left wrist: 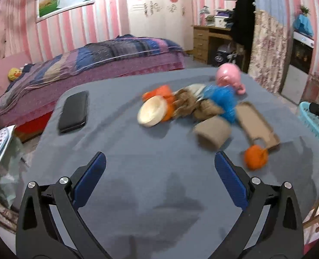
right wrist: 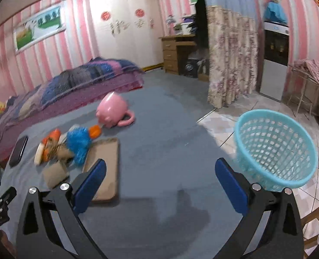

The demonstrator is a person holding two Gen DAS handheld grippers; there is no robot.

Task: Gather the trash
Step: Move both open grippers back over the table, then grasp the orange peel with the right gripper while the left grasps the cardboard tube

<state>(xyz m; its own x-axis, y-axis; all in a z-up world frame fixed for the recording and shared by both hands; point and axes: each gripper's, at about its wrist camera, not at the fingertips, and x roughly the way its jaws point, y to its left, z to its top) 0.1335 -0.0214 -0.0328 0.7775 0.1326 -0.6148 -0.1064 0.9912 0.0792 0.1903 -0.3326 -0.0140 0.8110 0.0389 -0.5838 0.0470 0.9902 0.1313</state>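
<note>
A heap of trash lies on the grey-blue table (left wrist: 138, 161): a cream lid (left wrist: 152, 113), orange scraps (left wrist: 161, 93), brown crumpled paper (left wrist: 189, 105), a blue fluffy piece (left wrist: 223, 99), a brown cardboard tube (left wrist: 212, 135), a flat cardboard piece (left wrist: 258, 125) and an orange ball (left wrist: 256, 157). My left gripper (left wrist: 159, 161) is open and empty, short of the heap. My right gripper (right wrist: 160, 168) is open and empty over bare table, with the cardboard piece (right wrist: 104, 166) at its left finger. A turquoise mesh basket (right wrist: 276, 149) stands at the table's right edge.
A black phone (left wrist: 74, 112) lies on the table's left side. A pink pig-shaped mug (left wrist: 229, 77) lies beyond the heap. A bed (left wrist: 84, 64) is behind the table. A desk (right wrist: 176, 51), a floral curtain (right wrist: 230, 58) and tiled floor (right wrist: 222, 123) lie to the right.
</note>
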